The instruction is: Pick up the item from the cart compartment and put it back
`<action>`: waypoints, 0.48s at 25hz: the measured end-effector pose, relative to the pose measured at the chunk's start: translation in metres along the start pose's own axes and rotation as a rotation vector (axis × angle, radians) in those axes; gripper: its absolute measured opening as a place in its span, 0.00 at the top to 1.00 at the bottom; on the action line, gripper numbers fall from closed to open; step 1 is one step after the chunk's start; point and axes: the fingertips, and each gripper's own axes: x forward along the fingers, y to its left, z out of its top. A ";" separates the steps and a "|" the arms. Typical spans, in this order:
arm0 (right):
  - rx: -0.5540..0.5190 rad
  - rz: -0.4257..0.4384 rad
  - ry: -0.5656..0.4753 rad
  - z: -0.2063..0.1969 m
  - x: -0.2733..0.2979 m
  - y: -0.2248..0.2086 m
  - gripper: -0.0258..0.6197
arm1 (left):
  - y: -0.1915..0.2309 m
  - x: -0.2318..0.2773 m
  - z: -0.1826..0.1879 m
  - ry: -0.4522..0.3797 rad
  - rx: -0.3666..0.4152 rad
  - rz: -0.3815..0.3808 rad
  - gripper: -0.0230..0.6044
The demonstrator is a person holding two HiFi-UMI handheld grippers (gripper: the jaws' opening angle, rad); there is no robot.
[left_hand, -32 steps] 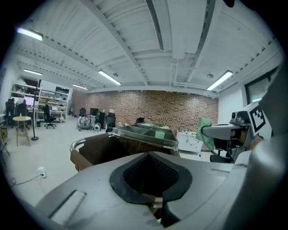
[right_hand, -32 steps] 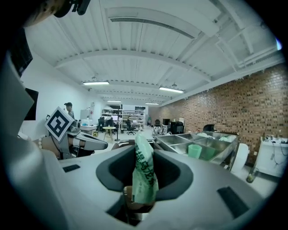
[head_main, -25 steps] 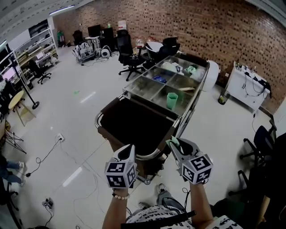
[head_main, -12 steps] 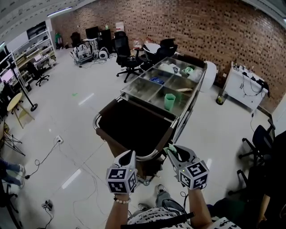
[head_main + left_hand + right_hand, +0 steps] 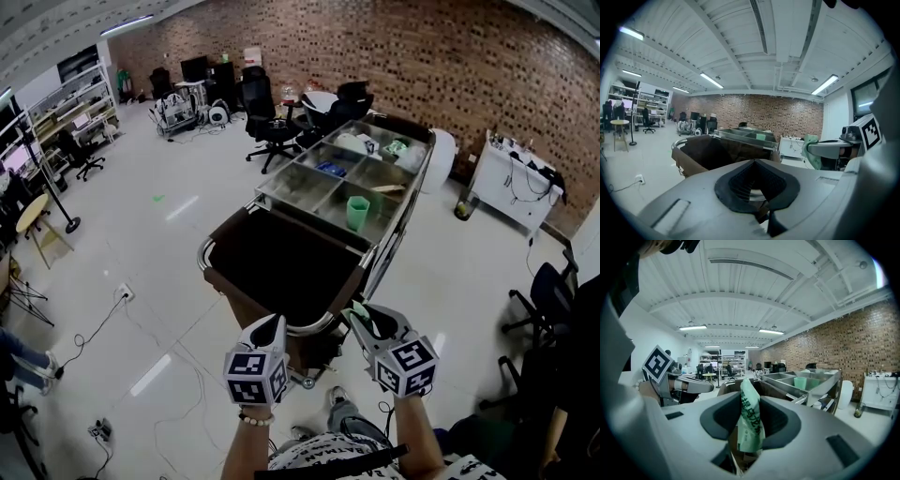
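My right gripper [image 5: 361,315] is shut on a pale green printed packet [image 5: 751,420], which stands upright between its pads [image 5: 785,420]. The packet [image 5: 362,309] hangs just short of the cart's near rail. My left gripper [image 5: 270,324] is beside it on the left, shut, with nothing between its pads [image 5: 757,185]. Both grippers point toward the cart [image 5: 309,323]. In the left gripper view, the right gripper [image 5: 825,150] and the green packet [image 5: 812,152] show at the right. The left gripper [image 5: 693,386] shows at the left of the right gripper view.
The cart has a dark brown bag [image 5: 281,258] at the near end and steel compartments [image 5: 319,183] beyond. A green cup [image 5: 358,211] stands in one compartment; a blue item [image 5: 330,169] and pale items [image 5: 398,145] lie further back. Office chairs [image 5: 267,117] and a white cabinet [image 5: 516,183] stand around.
The head view has shifted a little, so both grippers sit slightly lower in the picture. The packet stays in the right gripper. The left gripper stays shut.
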 end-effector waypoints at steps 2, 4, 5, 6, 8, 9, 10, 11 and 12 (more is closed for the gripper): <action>0.001 0.002 -0.003 0.000 0.001 0.000 0.76 | 0.000 0.001 0.001 -0.002 0.000 -0.002 0.96; 0.001 0.003 -0.005 0.001 0.001 0.000 0.76 | 0.000 0.000 0.002 -0.004 -0.007 -0.004 0.96; 0.000 0.003 -0.006 0.002 0.000 0.001 0.76 | -0.001 0.000 0.002 -0.006 -0.013 -0.006 0.96; -0.001 0.003 -0.006 0.003 0.000 0.001 0.76 | -0.001 0.000 0.003 -0.008 -0.019 -0.009 0.96; 0.000 0.003 -0.005 0.003 0.000 0.001 0.76 | -0.002 0.000 0.003 -0.009 -0.024 -0.012 0.96; 0.002 0.003 -0.005 0.003 0.000 0.000 0.76 | -0.002 0.001 0.003 -0.009 -0.024 -0.014 0.96; 0.004 0.004 -0.006 0.003 0.000 0.000 0.76 | -0.003 0.001 0.003 -0.009 -0.025 -0.016 0.96; 0.004 0.005 -0.005 0.003 0.001 0.000 0.76 | -0.004 0.002 0.003 -0.009 -0.026 -0.018 0.96; 0.002 0.007 -0.005 0.003 0.001 0.000 0.76 | -0.005 0.002 0.003 -0.008 -0.027 -0.019 0.96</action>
